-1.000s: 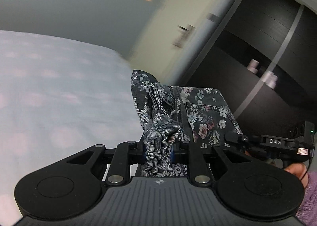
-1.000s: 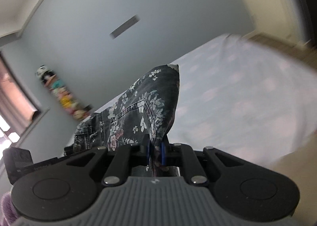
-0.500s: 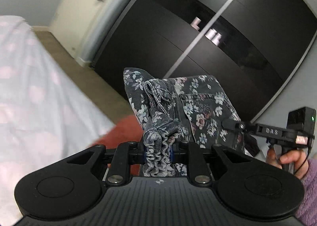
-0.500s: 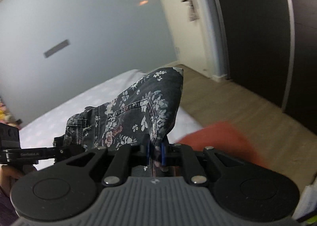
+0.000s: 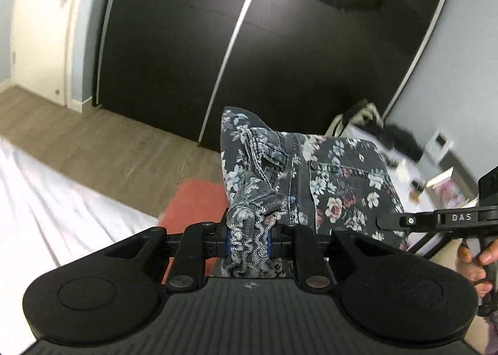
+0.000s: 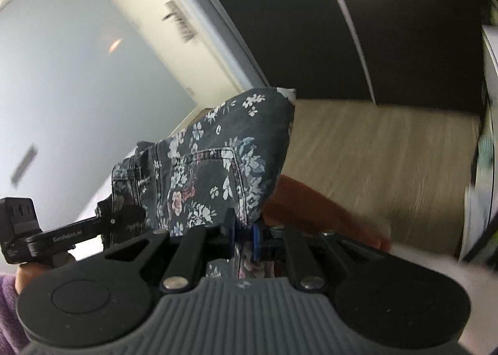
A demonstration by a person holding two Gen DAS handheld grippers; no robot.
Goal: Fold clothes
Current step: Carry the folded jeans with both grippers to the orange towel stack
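Note:
Dark grey floral denim shorts (image 5: 314, 180) hang in the air between my two grippers. My left gripper (image 5: 248, 241) is shut on a bunched part of the waistband. My right gripper (image 6: 244, 238) is shut on the other end of the shorts (image 6: 218, 168); it also shows at the right edge of the left wrist view (image 5: 435, 219). The left gripper shows at the left of the right wrist view (image 6: 62, 238). The lower part of the shorts is hidden behind the gripper bodies.
The white bed (image 5: 46, 215) lies at lower left. A red mat (image 5: 196, 199) lies on the wooden floor (image 5: 109, 143) beside it. A black sliding wardrobe (image 5: 280, 59) stands ahead. A cluttered white surface (image 5: 404, 162) is at right.
Both grippers have swung with the shorts away from the bed toward the wardrobe and floor. The grip on the shorts is unchanged.

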